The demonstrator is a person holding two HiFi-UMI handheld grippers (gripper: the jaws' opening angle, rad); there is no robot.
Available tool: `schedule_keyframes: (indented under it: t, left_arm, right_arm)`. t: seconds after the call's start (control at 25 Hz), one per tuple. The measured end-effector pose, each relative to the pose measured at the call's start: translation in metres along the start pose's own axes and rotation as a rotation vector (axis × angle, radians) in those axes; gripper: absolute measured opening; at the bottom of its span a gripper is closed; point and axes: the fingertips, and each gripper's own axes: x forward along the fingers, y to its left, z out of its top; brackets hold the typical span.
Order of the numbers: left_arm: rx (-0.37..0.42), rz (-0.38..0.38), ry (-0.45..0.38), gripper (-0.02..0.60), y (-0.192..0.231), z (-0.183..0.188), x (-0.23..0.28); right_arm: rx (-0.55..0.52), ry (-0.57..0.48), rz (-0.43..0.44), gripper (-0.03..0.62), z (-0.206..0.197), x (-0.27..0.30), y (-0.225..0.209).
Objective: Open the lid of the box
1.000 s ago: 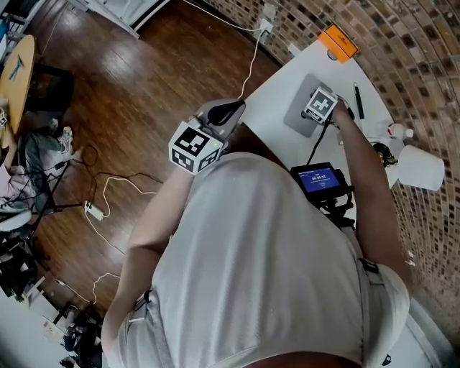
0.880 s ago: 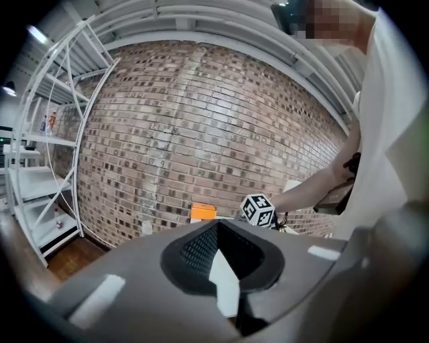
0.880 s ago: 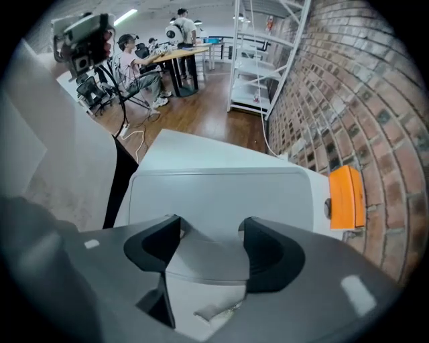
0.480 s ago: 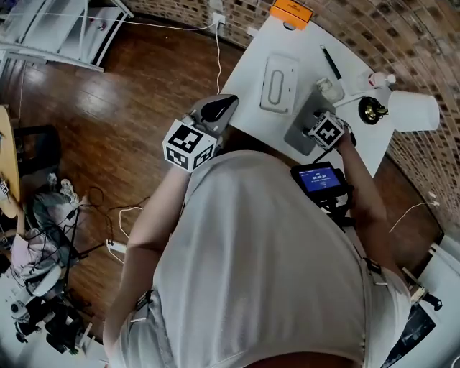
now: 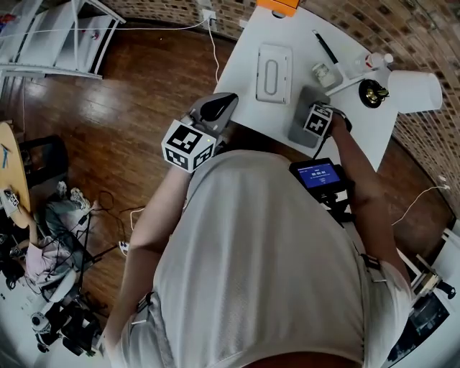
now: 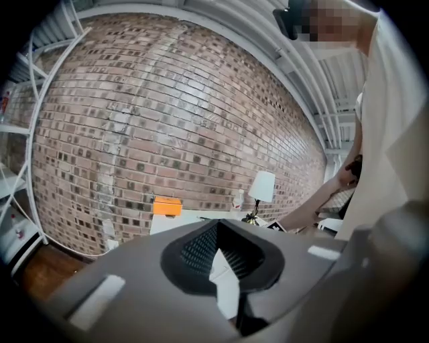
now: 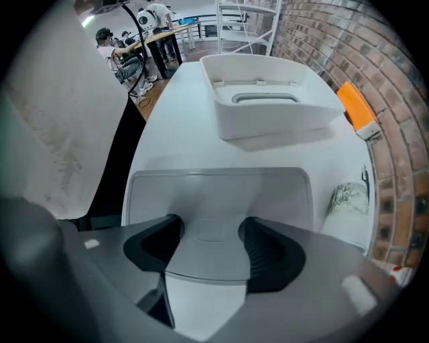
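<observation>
A flat grey box (image 5: 300,123) with its lid down lies on the white table (image 5: 241,93). In the right gripper view the grey lid (image 7: 221,191) fills the space ahead. My right gripper (image 7: 213,231) is open and low over the lid's near edge, one jaw on each side of a small tab, gripping nothing. The head view shows that right gripper (image 5: 317,120) on top of the grey box. A white box (image 5: 274,72) lies just beyond, also seen as the white box (image 7: 268,100). My left gripper (image 5: 215,109) hangs at the table's near edge, shut and empty (image 6: 216,231), pointing at the brick wall.
An orange block (image 5: 277,6) lies at the table's far edge, a pen (image 5: 325,47) and a small jar (image 5: 321,72) to the right of the white box. A lamp with a white shade (image 5: 415,90) stands at the right end. A brick wall backs the table.
The head view has swung, so the table now sits higher in the frame. My right gripper stays over the grey box. The left gripper has hardly moved.
</observation>
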Motion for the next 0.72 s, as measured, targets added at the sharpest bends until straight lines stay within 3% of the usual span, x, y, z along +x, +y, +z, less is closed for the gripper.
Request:
schedule_keyframes:
  t: [0.32, 0.52, 0.56, 0.6, 0.68, 0.72]
  left_arm:
    - [-0.006, 0.024, 0.004, 0.0, 0.001, -0.006, -0.011]
    - [0.004, 0.003, 0.002, 0.0, 0.002, -0.003, -0.004]
    - [0.006, -0.001, -0.001, 0.0, 0.0, -0.003, -0.002]
    - [0.009, -0.006, -0.005, 0.0, -0.001, -0.002, -0.001]
    - [0.014, -0.013, -0.011, 0.0, -0.002, 0.001, 0.002]
    - [0.014, -0.015, -0.014, 0.0, 0.0, 0.001, 0.003]
  right_arm:
    - [0.016, -0.029, 0.032, 0.311, 0.001, 0.0, 0.0]
    - [0.011, -0.095, -0.024, 0.314, 0.009, -0.03, -0.01]
    - [0.011, -0.132, -0.066, 0.285, 0.013, -0.043, -0.016]
    - [0.02, -0.2, -0.117, 0.208, 0.021, -0.062, -0.023]
    - [0.067, -0.422, -0.189, 0.076, 0.052, -0.113, -0.034]
    - [0.094, -0.56, -0.193, 0.069, 0.072, -0.142, -0.035]
